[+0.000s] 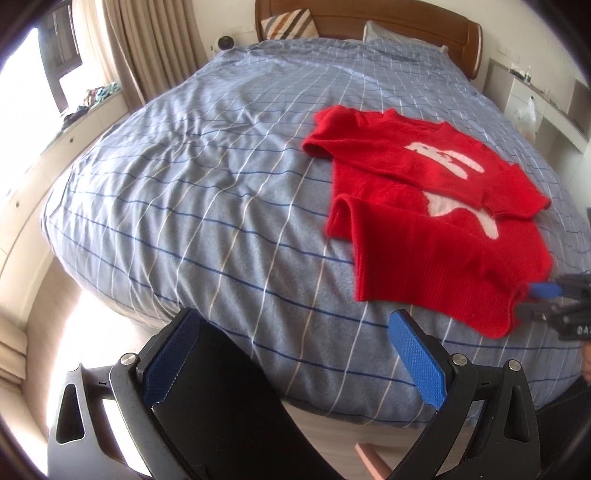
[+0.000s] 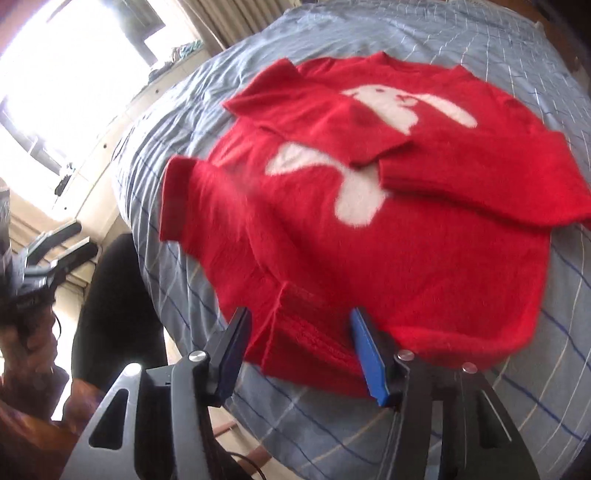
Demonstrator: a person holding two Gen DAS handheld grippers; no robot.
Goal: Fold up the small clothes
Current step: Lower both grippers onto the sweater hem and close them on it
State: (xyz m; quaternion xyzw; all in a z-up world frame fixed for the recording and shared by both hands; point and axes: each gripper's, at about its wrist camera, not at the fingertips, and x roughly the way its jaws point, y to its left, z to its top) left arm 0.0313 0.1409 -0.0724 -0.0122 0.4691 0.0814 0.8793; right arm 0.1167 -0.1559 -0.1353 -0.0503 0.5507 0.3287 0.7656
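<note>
A red knit sweater (image 1: 424,206) (image 2: 388,229) with a white rabbit design lies flat on the blue checked bed cover (image 1: 207,184), both sleeves folded across its chest. My right gripper (image 2: 299,314) is at the sweater's near edge. The ribbed hem (image 2: 306,332) lies bunched between its blue pads, which stand apart and do not visibly press the cloth. The left wrist view shows that gripper (image 1: 539,301) at the hem's near right corner. My left gripper (image 1: 293,317) hangs wide open over the bed's near edge, left of the sweater, holding nothing. A hand carries it (image 2: 70,240) at the far left of the right wrist view.
A wooden headboard (image 1: 388,18) and pillows (image 1: 288,24) stand at the far end of the bed. A window ledge (image 1: 92,107) with curtains runs along the left, shelves (image 1: 535,96) along the right. A person's dark trouser leg (image 1: 229,406) is below the left gripper.
</note>
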